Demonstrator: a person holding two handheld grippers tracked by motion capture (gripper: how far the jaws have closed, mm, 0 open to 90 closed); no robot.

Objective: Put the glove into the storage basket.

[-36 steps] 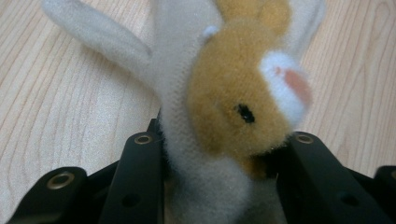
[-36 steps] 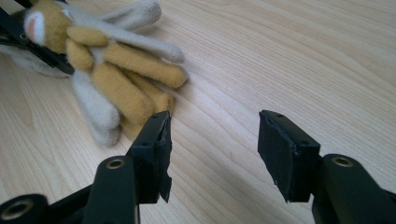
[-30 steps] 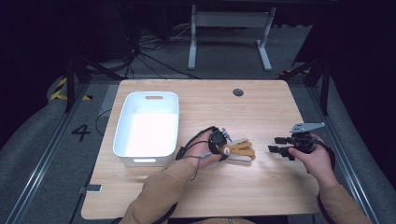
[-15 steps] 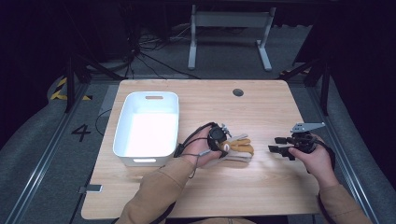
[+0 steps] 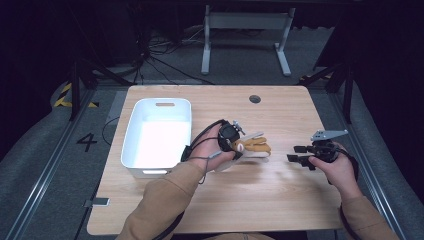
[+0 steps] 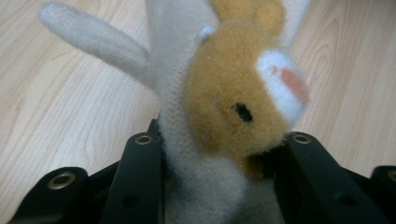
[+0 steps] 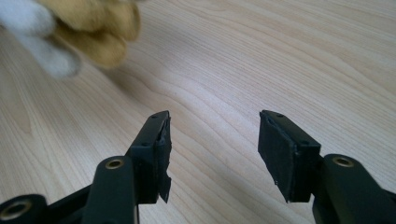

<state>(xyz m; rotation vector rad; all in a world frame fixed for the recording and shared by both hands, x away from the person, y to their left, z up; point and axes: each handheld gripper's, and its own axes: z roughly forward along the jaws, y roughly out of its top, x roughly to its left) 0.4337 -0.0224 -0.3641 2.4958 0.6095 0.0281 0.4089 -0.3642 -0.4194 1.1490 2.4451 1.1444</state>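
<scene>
A tan and white plush toy [image 5: 252, 147] hangs just above the middle of the wooden table [image 5: 280, 200]. My left gripper [image 5: 239, 146] is shut on it. In the left gripper view the plush toy [image 6: 233, 112] sits squeezed between both black jaws, its tan head with a black eye and white muzzle close to the camera. My right gripper [image 5: 294, 152] rests low over the table at the right, open, its jaws pointing left toward the toy. The right gripper view has my right gripper [image 7: 212, 154] with bare wood between its pads and the plush toy [image 7: 88, 23] blurred at the upper left.
A white plastic bin [image 5: 131, 150] stands on the left half of the table, with nothing inside that I can see. A round cable hole [image 5: 255, 99] sits near the far edge. Bare wood lies between the two grippers and along the near edge.
My left gripper has risen with the plush toy, lifting it off the table and shifting slightly left toward the bin. The right gripper has stayed where it was.
</scene>
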